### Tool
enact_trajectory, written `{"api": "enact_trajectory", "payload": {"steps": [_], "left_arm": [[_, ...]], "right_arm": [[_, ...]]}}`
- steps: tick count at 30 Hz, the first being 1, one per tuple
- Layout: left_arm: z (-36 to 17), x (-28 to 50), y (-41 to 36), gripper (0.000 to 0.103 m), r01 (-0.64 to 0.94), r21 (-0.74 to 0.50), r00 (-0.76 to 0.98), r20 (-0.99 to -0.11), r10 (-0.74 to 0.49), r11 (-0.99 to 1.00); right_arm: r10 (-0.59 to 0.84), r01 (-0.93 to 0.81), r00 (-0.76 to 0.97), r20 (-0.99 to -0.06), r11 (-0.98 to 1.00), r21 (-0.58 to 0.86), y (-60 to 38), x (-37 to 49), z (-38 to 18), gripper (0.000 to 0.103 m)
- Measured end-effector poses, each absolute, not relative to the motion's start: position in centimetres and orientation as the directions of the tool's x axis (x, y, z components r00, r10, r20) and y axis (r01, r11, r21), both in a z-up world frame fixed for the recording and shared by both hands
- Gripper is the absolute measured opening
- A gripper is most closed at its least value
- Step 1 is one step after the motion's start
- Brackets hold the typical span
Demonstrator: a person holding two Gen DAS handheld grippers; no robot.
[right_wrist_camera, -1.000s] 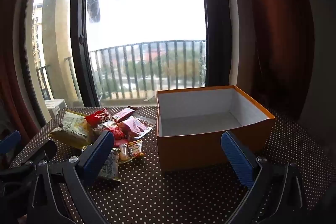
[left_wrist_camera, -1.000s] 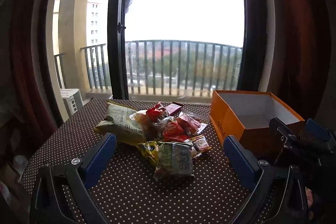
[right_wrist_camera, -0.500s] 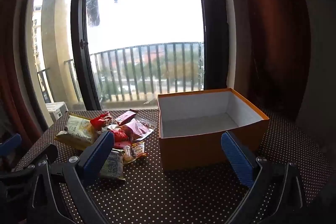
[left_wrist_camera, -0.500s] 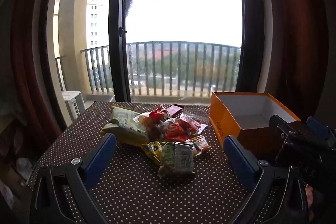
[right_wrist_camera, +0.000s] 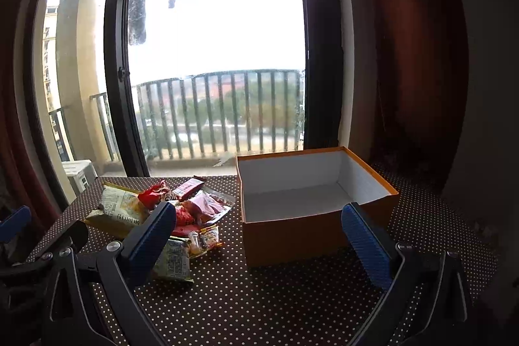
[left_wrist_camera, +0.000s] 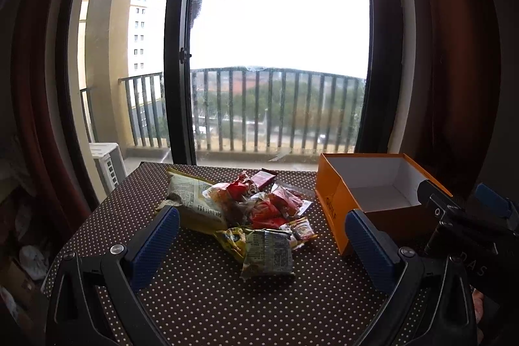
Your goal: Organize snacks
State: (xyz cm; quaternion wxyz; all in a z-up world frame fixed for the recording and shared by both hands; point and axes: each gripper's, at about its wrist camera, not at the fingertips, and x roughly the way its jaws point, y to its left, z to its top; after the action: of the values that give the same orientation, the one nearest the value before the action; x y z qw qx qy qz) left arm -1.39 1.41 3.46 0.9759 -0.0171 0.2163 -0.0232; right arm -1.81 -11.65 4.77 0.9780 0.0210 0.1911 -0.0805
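A pile of snack packets (left_wrist_camera: 246, 213) lies on the dotted brown tablecloth (left_wrist_camera: 211, 297), also seen as the snack pile (right_wrist_camera: 175, 216) in the right wrist view. To its right stands an orange box (left_wrist_camera: 337, 200) with an empty white inside, shown as the orange box (right_wrist_camera: 292, 235) in front of the right gripper. My left gripper (left_wrist_camera: 261, 244) hovers open just short of the pile, nothing between its blue pads. My right gripper (right_wrist_camera: 259, 235) is open too, held in front of the box's near wall. The right gripper's body (left_wrist_camera: 467, 222) shows at the right of the left view.
A large yellowish bag (left_wrist_camera: 194, 200) sits at the pile's left, a greenish flat packet (left_wrist_camera: 267, 253) nearest me. Behind the table are a glass balcony door (left_wrist_camera: 275, 70) and dark red curtains (right_wrist_camera: 418, 54). The table's edge (left_wrist_camera: 107, 206) drops off at left.
Both views have pulled back and tilted up slightly, so the table and snacks sit lower and smaller in frame. Nothing was grasped; both grippers stayed open.
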Motion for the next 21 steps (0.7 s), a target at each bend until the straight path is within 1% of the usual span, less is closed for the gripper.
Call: {"api": "enact_trajectory", "payload": {"steps": [2,5,10,14,21], "left_arm": [[3.6,-1.0,1.5,0.103,0.035,-0.042,0.903,-0.427,-0.049,0.999],[3.6,-0.8,1.5,0.103,0.025,-0.036,0.908,-0.417,-0.037,0.999],[3.1,-0.2,0.9,0.103,0.027,-0.019,0.907,-0.42,-0.033,0.999],[2.8,-0.1,0.5,0.103,0.025,0.001,0.91,-0.413,-0.023,1.0],[2.1,0.6,0.7,0.103,0.032,-0.029,0.9,-0.433,-0.042,0.999]], "right_arm": [[-0.156,0.18,0.906,-0.393,0.983,0.024,-11.8,-1.4,4.8,0.103],[-0.125,0.158,0.907,-0.403,0.986,0.049,-11.9,-0.9,4.6,0.103],[-0.13,0.149,0.912,-0.389,0.989,0.019,-12.0,-0.6,4.3,0.103],[-0.117,0.143,0.91,-0.397,0.989,0.037,-12.6,-0.2,3.9,0.103],[-0.124,0.145,0.896,-0.427,0.989,0.018,-12.4,0.6,2.9,0.103]]}}
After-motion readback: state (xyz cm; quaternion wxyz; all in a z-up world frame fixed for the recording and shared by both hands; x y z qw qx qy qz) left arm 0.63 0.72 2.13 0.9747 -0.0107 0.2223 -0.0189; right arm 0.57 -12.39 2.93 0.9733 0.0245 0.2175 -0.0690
